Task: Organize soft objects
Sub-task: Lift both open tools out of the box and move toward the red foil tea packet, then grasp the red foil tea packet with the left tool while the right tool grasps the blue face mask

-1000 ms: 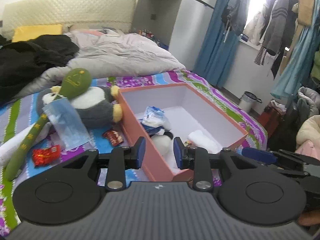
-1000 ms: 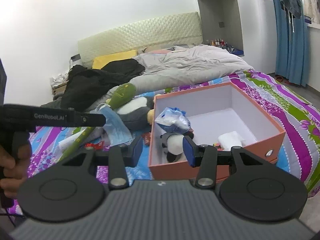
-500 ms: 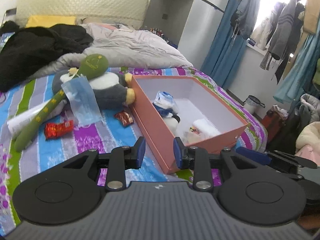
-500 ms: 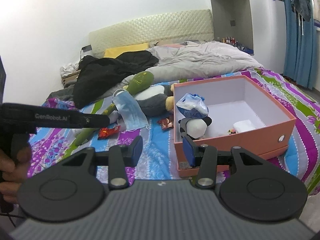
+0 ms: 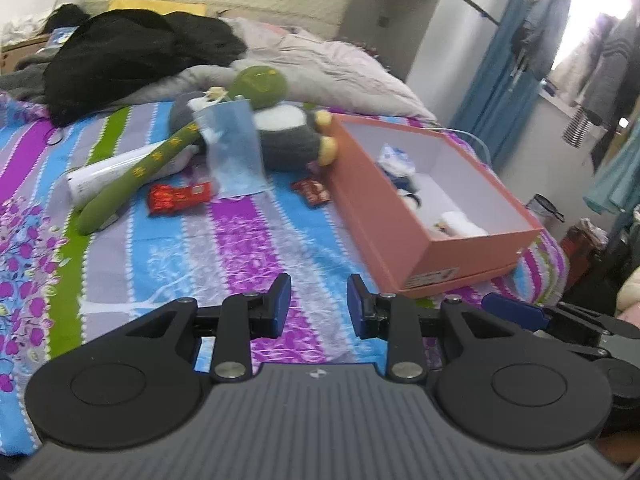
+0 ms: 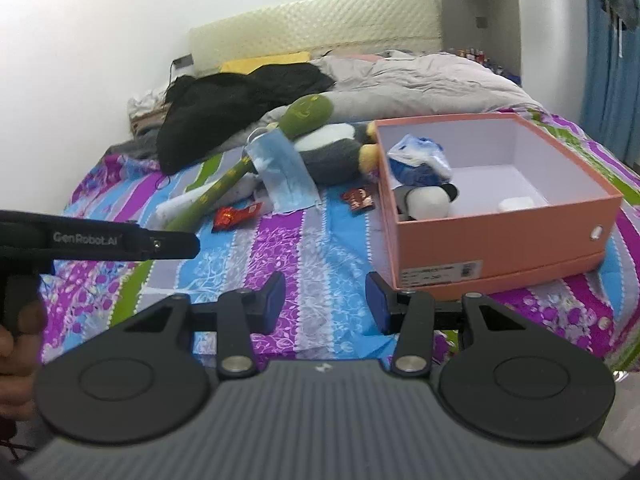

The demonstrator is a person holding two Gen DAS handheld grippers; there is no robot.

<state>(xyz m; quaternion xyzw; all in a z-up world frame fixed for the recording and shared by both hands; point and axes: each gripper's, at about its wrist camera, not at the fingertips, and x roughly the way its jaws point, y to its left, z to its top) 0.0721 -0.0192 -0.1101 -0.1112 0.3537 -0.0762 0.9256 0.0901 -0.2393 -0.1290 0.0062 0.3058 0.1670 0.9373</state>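
Observation:
An open pink box sits on the striped bedspread at right. It holds a small penguin plush, a crumpled blue-white wrapper and a white roll. Left of the box lie a big grey penguin plush, a long green plush and a blue face mask. My left gripper and my right gripper are both open and empty, held over the near bedspread, well short of the toys.
Two red snack packets and a white tube lie by the toys. A black garment and a grey duvet cover the far bed. Blue curtains and hanging clothes are at right.
Both grippers have pulled back from the box toward the foot of the bed and swung left. The box and the toys now look farther off. Both stay open and empty.

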